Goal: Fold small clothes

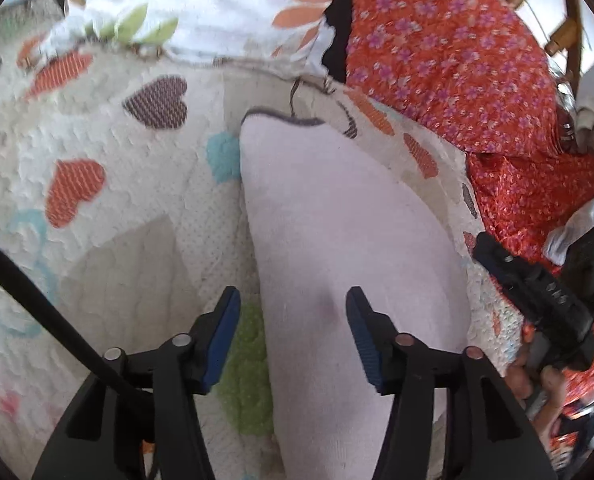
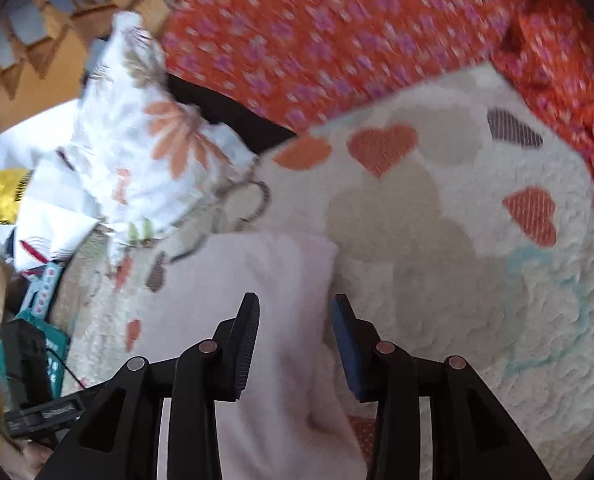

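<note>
left view: sock (image 1: 337,240) grey trim | right view: yellow packet (image 2: 1,196)

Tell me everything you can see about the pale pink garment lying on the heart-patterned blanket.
The pale pink garment is a small, soft, knit-looking piece with a dark grey trim along its far edge in the left wrist view. It lies flat on the cream heart-patterned blanket, running away from both cameras. The left gripper and right gripper are both open above its near end; neither visibly pinches it. What kind of garment it is cannot be told. A faint darker mark shows near the left gripper.
</note>
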Tool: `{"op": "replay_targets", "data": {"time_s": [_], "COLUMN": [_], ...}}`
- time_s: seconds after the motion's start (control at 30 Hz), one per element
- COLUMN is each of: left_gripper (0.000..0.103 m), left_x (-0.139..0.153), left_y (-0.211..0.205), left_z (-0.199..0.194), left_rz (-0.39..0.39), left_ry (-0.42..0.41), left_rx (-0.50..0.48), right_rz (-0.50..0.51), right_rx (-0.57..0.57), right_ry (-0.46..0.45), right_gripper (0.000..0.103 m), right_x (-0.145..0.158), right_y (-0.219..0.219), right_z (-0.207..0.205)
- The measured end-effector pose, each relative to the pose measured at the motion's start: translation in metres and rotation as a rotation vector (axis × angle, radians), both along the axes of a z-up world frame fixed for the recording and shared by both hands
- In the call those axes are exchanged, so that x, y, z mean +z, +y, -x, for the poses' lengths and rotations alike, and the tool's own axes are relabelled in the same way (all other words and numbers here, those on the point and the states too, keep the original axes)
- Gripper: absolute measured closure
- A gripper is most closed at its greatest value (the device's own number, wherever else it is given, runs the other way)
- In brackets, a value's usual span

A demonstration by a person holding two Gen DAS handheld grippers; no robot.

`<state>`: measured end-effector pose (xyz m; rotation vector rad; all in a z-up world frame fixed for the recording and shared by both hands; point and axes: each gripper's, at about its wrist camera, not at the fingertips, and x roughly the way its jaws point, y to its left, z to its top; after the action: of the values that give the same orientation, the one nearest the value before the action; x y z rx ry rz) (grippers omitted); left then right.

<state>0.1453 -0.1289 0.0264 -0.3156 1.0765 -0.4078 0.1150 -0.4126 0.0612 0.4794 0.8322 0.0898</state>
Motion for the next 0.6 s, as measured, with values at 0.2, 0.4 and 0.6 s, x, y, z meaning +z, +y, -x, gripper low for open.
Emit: {"op": "replay_targets", "data": {"time_s": [0.2,0.4,0.6], "left_gripper": [0.04,0.031,0.031], "left_x": [-0.013,-0.026,-0.031], "left_y": [-0.007,0.008,0.019], "left_z": [0.028,0.057,0.091], "left_rz": [-0.056,-0.037,-0.063], "left_ry": [0.011,0.043,0.038], "left_rx": [-0.064,-0.039,-0.034], "right_rz": [-0.111,-0.105,-0.03], "right_rx": [0.169,0.121,0.117], "right_ry": [0.124,0.224,0.274], "right_gripper": [0.071,0.072,0.072], "right_x": [-0.021,-0.041,-0.045], "right_y": [0.031,0.028,0.035], "right_z": [0.01,0.031,0.067]}}
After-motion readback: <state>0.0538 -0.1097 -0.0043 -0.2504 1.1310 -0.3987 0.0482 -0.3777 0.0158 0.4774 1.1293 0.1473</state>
